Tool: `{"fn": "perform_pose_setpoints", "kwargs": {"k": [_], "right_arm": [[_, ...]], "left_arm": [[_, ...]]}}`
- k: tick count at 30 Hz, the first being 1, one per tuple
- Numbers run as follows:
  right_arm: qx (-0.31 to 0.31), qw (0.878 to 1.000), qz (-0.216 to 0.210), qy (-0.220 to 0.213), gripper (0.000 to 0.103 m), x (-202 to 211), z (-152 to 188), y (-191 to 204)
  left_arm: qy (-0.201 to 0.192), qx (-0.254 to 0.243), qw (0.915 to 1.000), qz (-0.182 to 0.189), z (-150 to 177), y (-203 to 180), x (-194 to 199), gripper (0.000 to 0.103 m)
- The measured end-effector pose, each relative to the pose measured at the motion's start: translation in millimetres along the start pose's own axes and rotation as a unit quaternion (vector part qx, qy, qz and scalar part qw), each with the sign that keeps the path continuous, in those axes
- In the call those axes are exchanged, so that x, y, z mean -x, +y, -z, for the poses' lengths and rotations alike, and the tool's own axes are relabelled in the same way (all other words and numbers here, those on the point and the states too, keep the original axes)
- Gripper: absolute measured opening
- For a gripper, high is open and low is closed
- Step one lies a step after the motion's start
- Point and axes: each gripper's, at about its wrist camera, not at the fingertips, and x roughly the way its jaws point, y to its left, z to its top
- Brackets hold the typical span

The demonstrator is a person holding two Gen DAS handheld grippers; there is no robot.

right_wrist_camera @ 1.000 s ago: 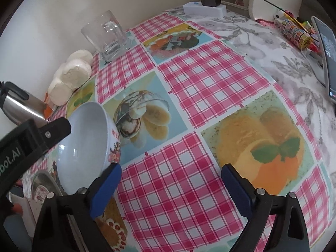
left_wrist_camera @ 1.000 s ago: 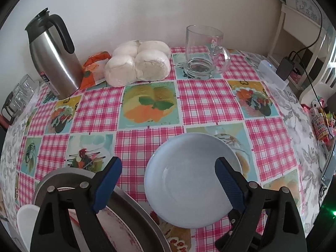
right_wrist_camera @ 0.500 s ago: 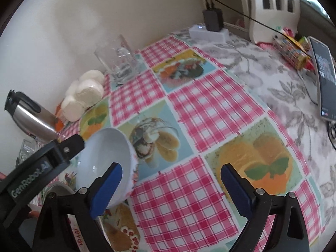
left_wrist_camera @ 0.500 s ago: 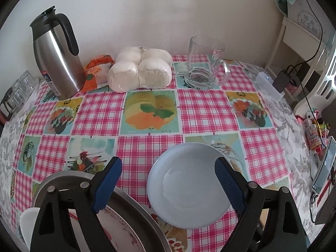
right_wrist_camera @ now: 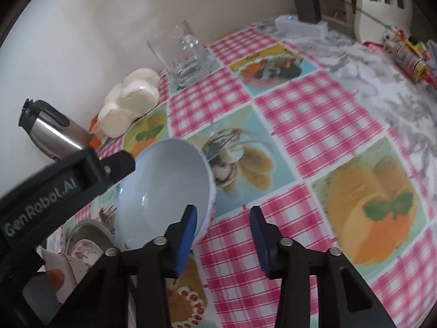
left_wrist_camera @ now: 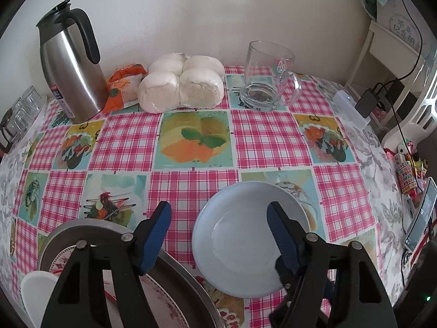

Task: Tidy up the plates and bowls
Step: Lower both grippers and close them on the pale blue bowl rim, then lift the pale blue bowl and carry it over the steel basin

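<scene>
Pale blue ceramic bowl (left_wrist_camera: 247, 242) is the thing to watch here. It's held tipped up above the bench (left_wrist_camera: 269, 139), with the left tool (left_wrist_camera: 218, 235) gripping its rim: the right-hand blue pad (left_wrist_camera: 281, 239) sits inside the bowl, and the other side of that grip is hidden under the rim. The left-hand blue pad (left_wrist_camera: 155, 236) is well off to the side, over bare cloth, so I honestly can't tell if that tool counts as clamped or slack.

From the right wrist view the same bowl (right_wrist_camera: 164, 191) sits just left of and ahead of the right tool (right_wrist_camera: 222, 229), whose jaws are parted with nothing between them. Its left pad (right_wrist_camera: 185, 242) is right next to the bowl's rim; can't tell if it touches.

Down-left of the left tool there's one round metal tray (left_wrist_camera: 90, 227) holding a floral-patterned plate (left_wrist_camera: 161, 295), plus a white plate (left_wrist_camera: 35, 292) at its near edge.

Further out ahead: one steel thermos jug with black handle (left_wrist_camera: 68, 65), one clear glass mug (left_wrist_camera: 266, 76), four white steamed buns in a bag (left_wrist_camera: 181, 82), one orange snack packet (left_wrist_camera: 123, 84). One phone (left_wrist_camera: 419, 218) lies far right of the left tool.
</scene>
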Motion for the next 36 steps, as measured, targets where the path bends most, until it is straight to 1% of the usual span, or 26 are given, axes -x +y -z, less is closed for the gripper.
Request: {"fn": "perform_pose_setpoints", "kwargs": {"k": [2, 4, 5, 7, 16, 19, 22, 25, 30, 32, 36], "right_arm": [[-0.001, 1.0, -0.006, 0.003, 0.037, -3, 2, 2], [-0.002, 1.0, -0.01, 0.003, 0.032, -5, 3, 4], [-0.003, 1.0, -0.012, 0.002, 0.03, -5, 3, 4], [-0.001, 1.0, -0.016, -0.005, 0.021, -4, 3, 6], [-0.012, 1.0, -0.009, -0.016, 0.01, 4, -3, -6], [-0.01, 1.0, -0.002, -0.018, 0.009, 7, -5, -11], [-0.02, 1.0, -0.008, -0.014, 0.009, 7, -7, -18], [-0.02, 1.0, 0.0, -0.016, 0.009, 8, -8, -21], [-0.027, 0.999, 0.005, -0.018, 0.009, 10, -10, -29], [-0.032, 0.999, 0.005, -0.017, 0.009, 9, -10, -32], [-0.042, 0.999, 0.008, -0.013, 0.009, 6, -9, -38]], "left_arm": [[0.0, 0.0, 1.0, 0.0, 0, 0, 0, 0.073], [0.002, 0.001, 1.0, 0.0, 0, 2, -1, 0.073], [0.003, 0.001, 1.0, 0.0, 0, 2, -2, 0.071], [0.007, 0.003, 1.0, 0.001, -1, 3, -3, 0.067], [0.014, -0.007, 0.9999, 0.005, 0, -4, -5, 0.062], [0.019, -0.013, 0.9997, 0.005, 2, -7, -8, 0.061], [0.028, -0.024, 0.9993, 0.006, 4, -13, -12, 0.06], [0.038, -0.034, 0.9987, 0.008, 7, -18, -17, 0.052], [0.054, -0.042, 0.9976, 0.011, 12, -23, -26, 0.047], [0.06, -0.046, 0.9971, 0.014, 14, -24, -28, 0.042], [0.07, -0.049, 0.9961, 0.02, 19, -26, -34, 0.036]]}}
